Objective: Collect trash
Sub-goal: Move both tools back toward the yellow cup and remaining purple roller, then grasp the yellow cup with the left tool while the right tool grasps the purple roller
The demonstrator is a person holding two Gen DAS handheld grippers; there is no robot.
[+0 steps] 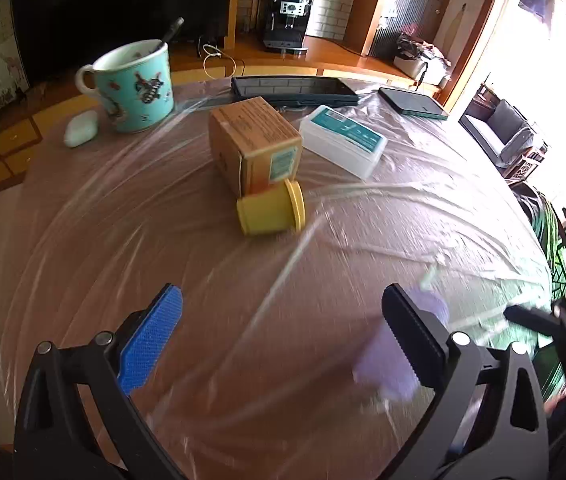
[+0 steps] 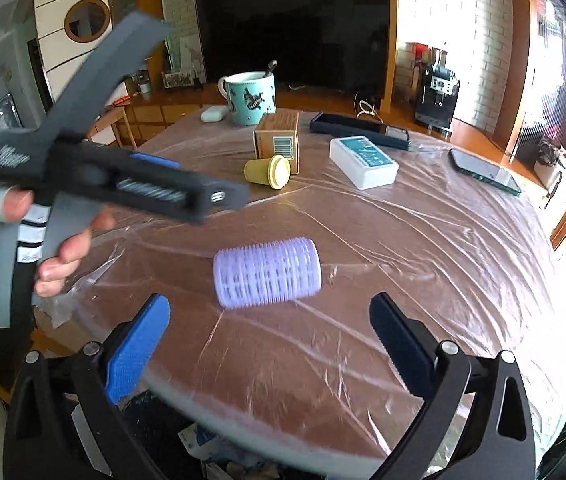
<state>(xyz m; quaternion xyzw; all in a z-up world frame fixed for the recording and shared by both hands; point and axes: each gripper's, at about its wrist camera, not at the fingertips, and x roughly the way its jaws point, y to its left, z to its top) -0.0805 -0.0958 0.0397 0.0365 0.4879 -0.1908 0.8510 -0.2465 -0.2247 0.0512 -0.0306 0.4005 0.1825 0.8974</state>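
Note:
A lilac hair roller (image 2: 267, 274) lies on its side on the plastic-covered table (image 2: 403, 260), just ahead of my open, empty right gripper (image 2: 269, 316). In the left wrist view the roller (image 1: 383, 356) shows blurred behind the right finger of my open, empty left gripper (image 1: 283, 308). A yellow cup (image 1: 271, 210) lies on its side against a brown cardboard box (image 1: 253, 142), mid-table; both also show in the right wrist view, the cup (image 2: 269, 171) and the box (image 2: 278, 140). The left gripper's body (image 2: 123, 188) is held in a hand at the table's left.
A white and teal box (image 1: 343, 142), a teal mug with a spoon (image 1: 135, 88), a white earbud case (image 1: 80, 128), a black flat device (image 1: 295, 90) and a dark phone (image 1: 413, 103) lie farther back. A trash bin's contents (image 2: 211, 452) show below the table's near edge.

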